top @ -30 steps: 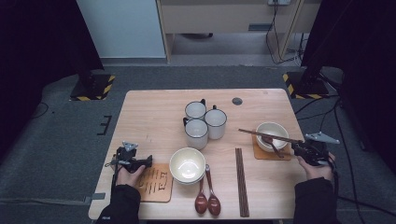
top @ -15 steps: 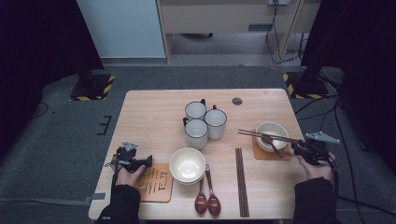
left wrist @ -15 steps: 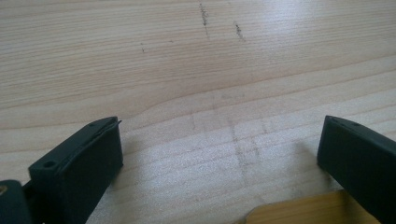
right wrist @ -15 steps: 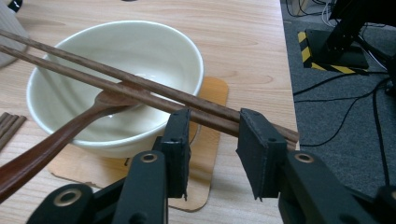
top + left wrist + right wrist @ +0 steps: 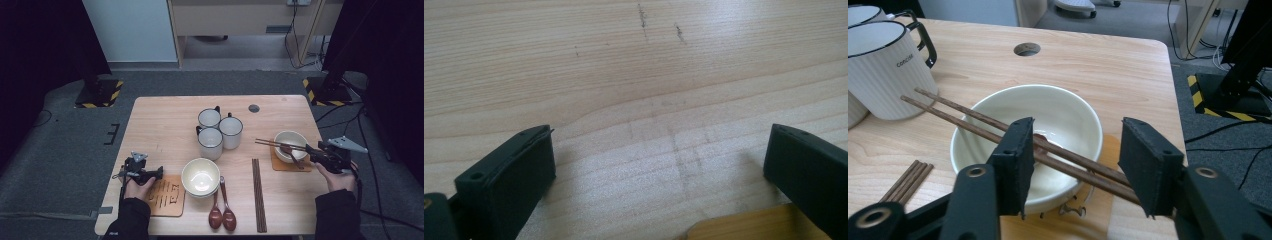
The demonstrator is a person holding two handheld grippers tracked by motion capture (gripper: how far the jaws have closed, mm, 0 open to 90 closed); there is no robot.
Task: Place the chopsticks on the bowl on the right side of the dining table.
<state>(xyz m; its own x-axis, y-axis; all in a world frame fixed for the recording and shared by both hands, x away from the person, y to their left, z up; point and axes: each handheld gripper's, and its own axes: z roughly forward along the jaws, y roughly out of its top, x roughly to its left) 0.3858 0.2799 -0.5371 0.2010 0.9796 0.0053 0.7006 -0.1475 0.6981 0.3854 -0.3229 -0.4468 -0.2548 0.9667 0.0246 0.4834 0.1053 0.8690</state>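
A pair of dark brown chopsticks (image 5: 272,144) (image 5: 963,116) lies slanted across the rim of a cream bowl (image 5: 290,135) (image 5: 1063,112) at the table's right side. The bowl stands on a wooden coaster (image 5: 280,165) (image 5: 1098,205). My right gripper (image 5: 311,151) (image 5: 1075,132) is at the chopsticks' near end. Its jaws have just been opening; the sticks pass between them and the pads stand off them. My left gripper (image 5: 159,172) (image 5: 659,145) rests open and low over bare wood at the front left, at the edge of a second coaster (image 5: 167,197) (image 5: 744,227).
Three white mugs (image 5: 220,129) (image 5: 883,65) cluster at the table's middle. A second cream bowl (image 5: 200,176) sits in front of them, with two red-brown spoons (image 5: 222,212) and another pair of chopsticks (image 5: 258,195) (image 5: 908,180) beside it. A round hole (image 5: 254,108) is at the table's back.
The right hand has barely shifted and the chopsticks still lie across the bowl. The left hand has not moved.
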